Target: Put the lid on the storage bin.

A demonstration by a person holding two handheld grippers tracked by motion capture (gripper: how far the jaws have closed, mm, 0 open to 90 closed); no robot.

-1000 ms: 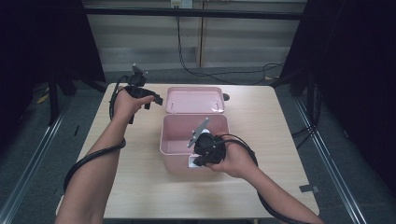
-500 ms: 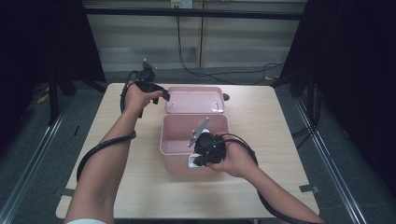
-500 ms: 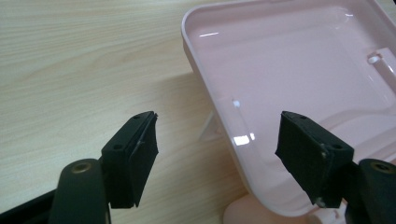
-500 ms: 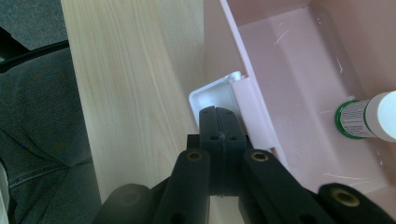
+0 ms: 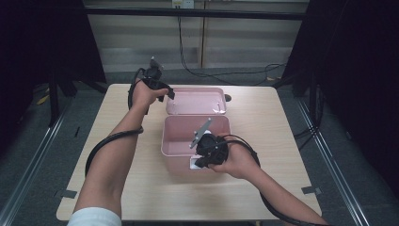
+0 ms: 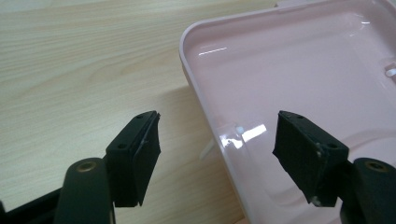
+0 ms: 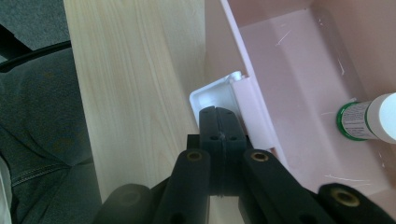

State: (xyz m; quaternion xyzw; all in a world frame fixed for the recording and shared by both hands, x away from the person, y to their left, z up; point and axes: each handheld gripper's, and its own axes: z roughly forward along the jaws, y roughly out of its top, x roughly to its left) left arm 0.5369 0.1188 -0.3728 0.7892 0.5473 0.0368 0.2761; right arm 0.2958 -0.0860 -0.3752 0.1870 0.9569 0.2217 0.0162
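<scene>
Both differ — left gripper point(image 6: 217, 154) fingers straddle lid point(image 6: 299, 84) rim, closing; right gripper point(image 7: 223, 128) pinches latch point(image 7: 212, 95).

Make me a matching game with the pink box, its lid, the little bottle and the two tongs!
Things:
1. pink lid
2. small bottle
3. left tongs
4. right tongs

Where or how:
a. lying inside the pink box
b. jaws shut, at the white latch on the box's near side
c. flat on the table, behind the box
d. jaws apart, either side of the lid's edge

Pairs: 1-c, 2-a, 3-d, 4-b
</scene>
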